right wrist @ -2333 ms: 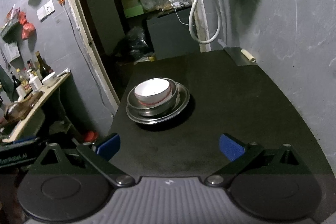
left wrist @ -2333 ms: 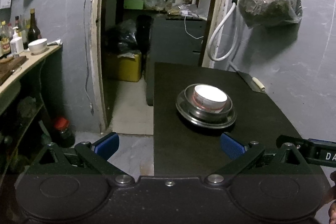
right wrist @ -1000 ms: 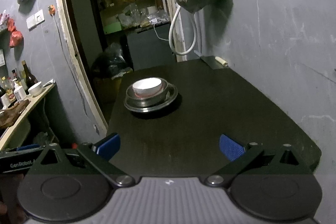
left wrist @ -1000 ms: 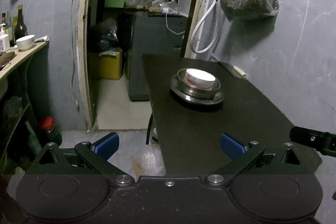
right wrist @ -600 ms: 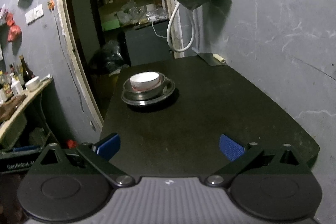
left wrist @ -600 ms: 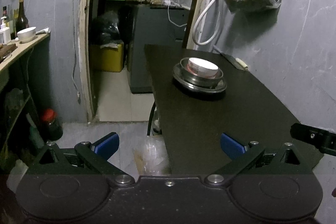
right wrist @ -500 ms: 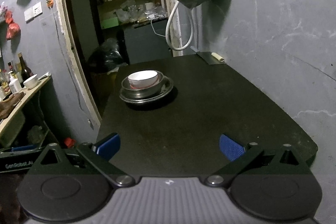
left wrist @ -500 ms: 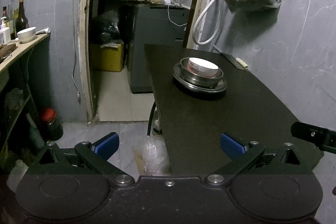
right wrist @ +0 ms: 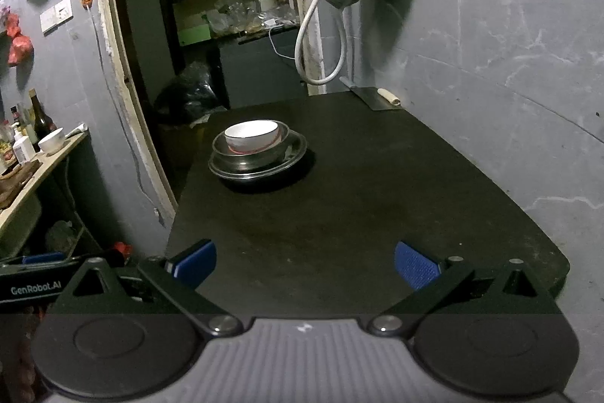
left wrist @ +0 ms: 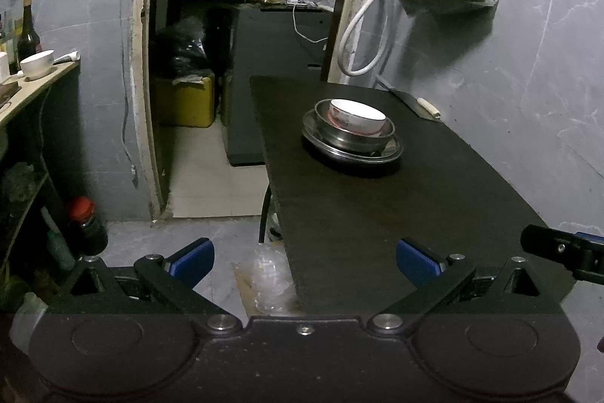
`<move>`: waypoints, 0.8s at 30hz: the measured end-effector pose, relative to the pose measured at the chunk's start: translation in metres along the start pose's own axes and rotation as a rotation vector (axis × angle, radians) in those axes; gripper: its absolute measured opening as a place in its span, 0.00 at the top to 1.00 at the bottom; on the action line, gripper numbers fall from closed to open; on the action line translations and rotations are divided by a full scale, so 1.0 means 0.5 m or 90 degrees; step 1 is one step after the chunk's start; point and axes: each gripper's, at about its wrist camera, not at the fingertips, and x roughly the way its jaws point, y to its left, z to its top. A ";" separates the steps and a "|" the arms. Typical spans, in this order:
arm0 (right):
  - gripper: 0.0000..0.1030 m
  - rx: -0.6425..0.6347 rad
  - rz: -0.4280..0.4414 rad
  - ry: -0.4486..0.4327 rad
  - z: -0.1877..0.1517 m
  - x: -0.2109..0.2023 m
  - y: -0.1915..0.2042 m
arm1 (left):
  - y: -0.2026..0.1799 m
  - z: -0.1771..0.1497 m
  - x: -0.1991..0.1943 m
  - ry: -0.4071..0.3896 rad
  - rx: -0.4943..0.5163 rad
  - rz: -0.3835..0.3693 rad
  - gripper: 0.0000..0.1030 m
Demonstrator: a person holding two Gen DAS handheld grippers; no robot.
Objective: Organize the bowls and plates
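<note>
Holding: my left hand-held gripper (left wrist: pixel 305 257) and right hand-held gripper (right wrist: pixel 305 260), both spread, empty.
Stack: white bowl (right wrist: pixel 251 135) in steel bowl (right wrist: pixel 256 153) on plate (right wrist: pixel 292 157), far on tabletop (right wrist: pixel 358 199).

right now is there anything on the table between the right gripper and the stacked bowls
Nothing: in the right wrist view only bare black table lies between the right gripper and the stacked bowls.

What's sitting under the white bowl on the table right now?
The white bowl sits nested in a metal bowl, which rests on a metal plate. Anything beneath the white bowl's base is hidden.
</note>
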 end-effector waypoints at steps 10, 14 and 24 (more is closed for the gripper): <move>0.00 -0.008 -0.014 0.006 -0.006 0.005 -0.003 | -0.007 -0.002 0.000 0.009 0.011 -0.018 0.01; 0.00 -0.006 -0.019 0.010 -0.010 0.008 -0.005 | -0.005 -0.004 0.001 0.011 0.015 -0.020 0.01; 0.00 -0.022 -0.009 0.002 -0.020 0.011 0.002 | 0.003 -0.007 -0.005 0.003 0.019 -0.013 0.01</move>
